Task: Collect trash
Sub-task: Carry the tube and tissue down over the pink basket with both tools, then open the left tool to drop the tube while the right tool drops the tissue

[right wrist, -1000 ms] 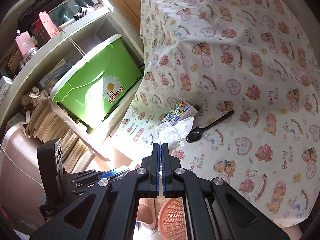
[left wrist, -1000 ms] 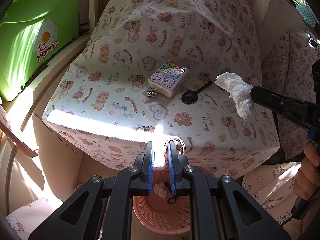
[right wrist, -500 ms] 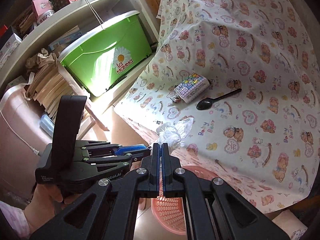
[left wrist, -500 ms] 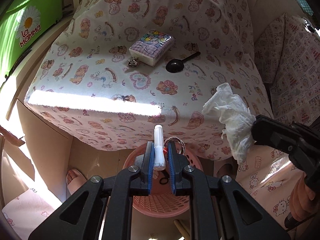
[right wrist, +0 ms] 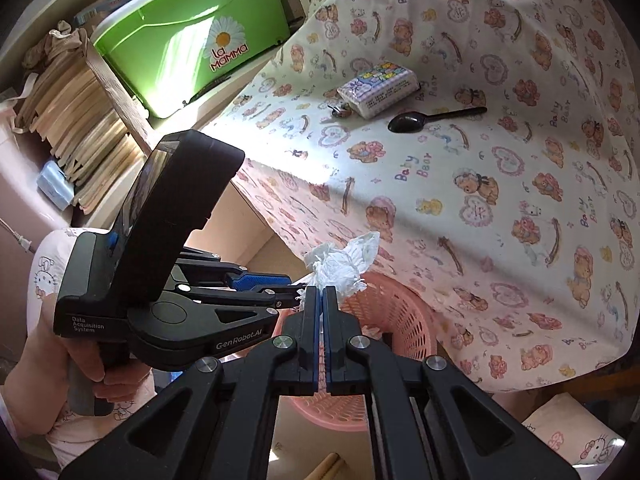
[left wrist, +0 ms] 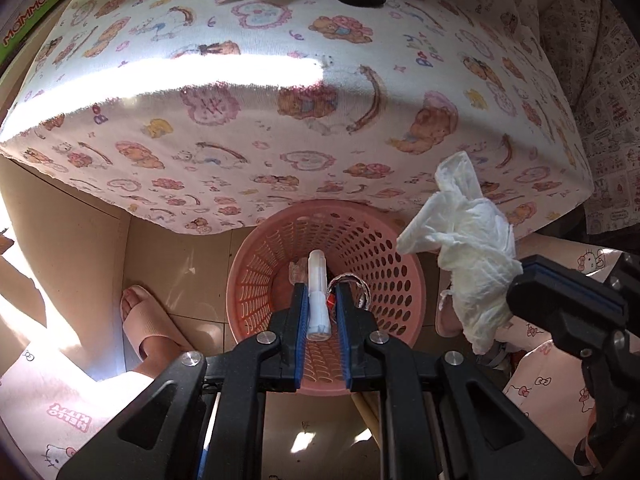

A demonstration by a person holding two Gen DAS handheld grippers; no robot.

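Note:
My left gripper (left wrist: 319, 294) is shut on a small white plastic tube (left wrist: 317, 288), held right over the mouth of a pink perforated basket (left wrist: 384, 256) on the floor. A loop of red-and-white twine (left wrist: 352, 280) hangs beside the tube. My right gripper (right wrist: 320, 294) is shut on a crumpled white tissue (right wrist: 340, 264), above the same pink basket (right wrist: 396, 312). In the left wrist view the tissue (left wrist: 468, 248) hangs at the basket's right rim from the right gripper (left wrist: 524, 280). The left gripper (right wrist: 294, 290) shows in the right wrist view, just left of the tissue.
A table under a bear-print cloth (right wrist: 460, 184) overhangs the basket; on it lie a tissue pack (right wrist: 378, 88), a black spoon (right wrist: 432, 120) and a small binder clip (right wrist: 340, 109). A green storage box (right wrist: 192, 36) and stacked papers (right wrist: 80, 120) are left. A slippered foot (left wrist: 148, 320) stands beside the basket.
Both grippers have come down off the table edge and tilted downward; they now hang over the pink basket, the tube and the tissue still held.

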